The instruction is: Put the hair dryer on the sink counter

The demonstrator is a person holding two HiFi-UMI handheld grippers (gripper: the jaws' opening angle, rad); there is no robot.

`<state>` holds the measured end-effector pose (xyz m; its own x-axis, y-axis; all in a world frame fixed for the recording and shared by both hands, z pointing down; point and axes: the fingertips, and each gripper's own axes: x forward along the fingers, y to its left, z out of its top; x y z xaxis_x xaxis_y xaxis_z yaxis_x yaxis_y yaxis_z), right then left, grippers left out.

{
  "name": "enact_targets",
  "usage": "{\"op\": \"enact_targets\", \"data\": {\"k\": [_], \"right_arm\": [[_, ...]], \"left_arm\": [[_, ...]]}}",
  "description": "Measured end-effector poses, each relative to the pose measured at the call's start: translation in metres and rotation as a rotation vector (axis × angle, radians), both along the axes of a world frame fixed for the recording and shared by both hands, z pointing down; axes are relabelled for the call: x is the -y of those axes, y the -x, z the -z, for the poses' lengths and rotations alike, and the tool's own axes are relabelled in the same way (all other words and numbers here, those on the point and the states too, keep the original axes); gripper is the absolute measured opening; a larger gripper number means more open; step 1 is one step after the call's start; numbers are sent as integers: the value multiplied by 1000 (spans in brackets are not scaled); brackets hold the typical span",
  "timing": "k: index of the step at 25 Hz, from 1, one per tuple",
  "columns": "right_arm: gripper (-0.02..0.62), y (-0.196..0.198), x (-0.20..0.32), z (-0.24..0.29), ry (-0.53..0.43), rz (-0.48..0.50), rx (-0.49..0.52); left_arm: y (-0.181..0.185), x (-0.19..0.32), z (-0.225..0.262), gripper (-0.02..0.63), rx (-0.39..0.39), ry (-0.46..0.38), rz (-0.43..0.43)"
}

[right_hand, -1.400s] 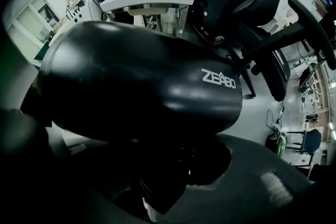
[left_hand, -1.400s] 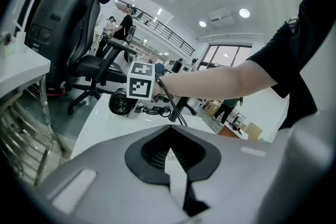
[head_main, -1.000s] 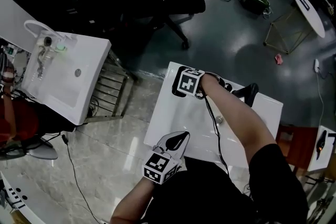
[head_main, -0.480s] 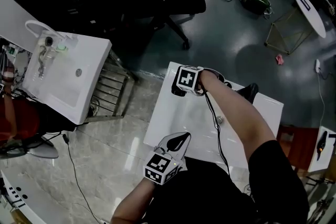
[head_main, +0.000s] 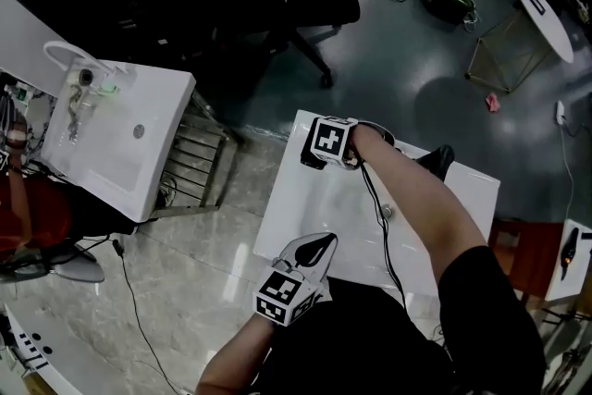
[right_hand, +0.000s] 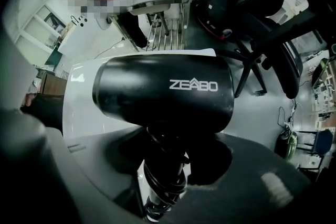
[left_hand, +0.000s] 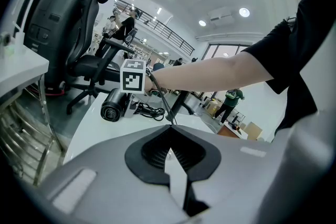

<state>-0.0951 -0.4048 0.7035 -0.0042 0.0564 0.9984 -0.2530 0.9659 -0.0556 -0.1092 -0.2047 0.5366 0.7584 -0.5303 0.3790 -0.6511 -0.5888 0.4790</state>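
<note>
Right tongs (right_hand: 163, 168) clamp the dryer (right_hand: 163, 93) over the upper-left corner of the counter (head_main: 296, 208); released there, it may roll off. Left tongs (left_hand: 170, 152) sit clenched, empty.

The head camera is looking steeply down on the sink counter (head_main: 287, 217), both gripper cameras facing its hair dryer (right_hand: 163, 93) at 11 o'clock, right closest.

Brand name "ZEABO", white capitals, on side of black hair dryer (right_hand: 163, 93) barrel, right of barrel's middle, seen in right gripper view. Letter A stylised like triangle, so spelling probably ZEABO, not certain.
</note>
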Motion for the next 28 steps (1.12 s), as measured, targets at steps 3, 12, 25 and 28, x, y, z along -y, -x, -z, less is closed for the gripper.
{"op": "enact_targets", "data": {"k": [3, 12, 25, 28], "right_arm": [[201, 3, 2, -2, -5, 18, 18], [210, 1, 3, 1, -33, 6, 43], [218, 2, 2, 26, -97, -27, 84], [219, -3, 2, 36, -120, -39, 74]], "left_arm": [[1, -1, 0, 3, 1, -2, 1], [6, -6, 1, 3, -2, -2, 3], [15, -12, 7, 3, -1, -21, -28], [16, -12, 7, 3, -6, -24, -40]]}}
